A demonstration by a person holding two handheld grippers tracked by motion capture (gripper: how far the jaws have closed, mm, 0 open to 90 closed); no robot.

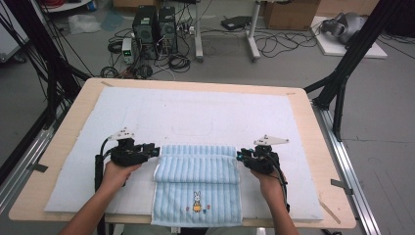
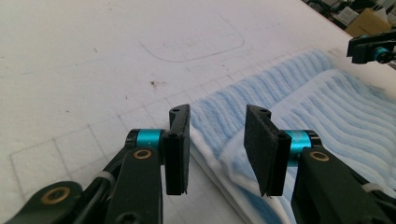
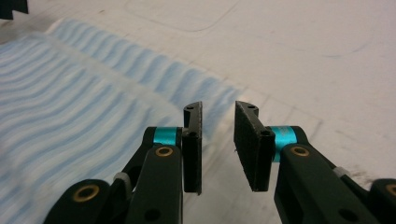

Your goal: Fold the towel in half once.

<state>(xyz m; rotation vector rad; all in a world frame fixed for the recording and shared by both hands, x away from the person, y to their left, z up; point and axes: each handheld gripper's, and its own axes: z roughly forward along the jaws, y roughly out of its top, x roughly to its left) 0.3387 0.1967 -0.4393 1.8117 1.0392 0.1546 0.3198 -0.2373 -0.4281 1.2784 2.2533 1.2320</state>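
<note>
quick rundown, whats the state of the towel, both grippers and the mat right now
blue towel: folded over once, flat on the mat, rabbit picture up, near edge hanging over the table front
left gripper: jaws open at the towel's left fold corner, pads not pressing it
right gripper: jaws open at the towel's right edge, nothing between them
white mat: spread flat over the table, faintly marked
</note>
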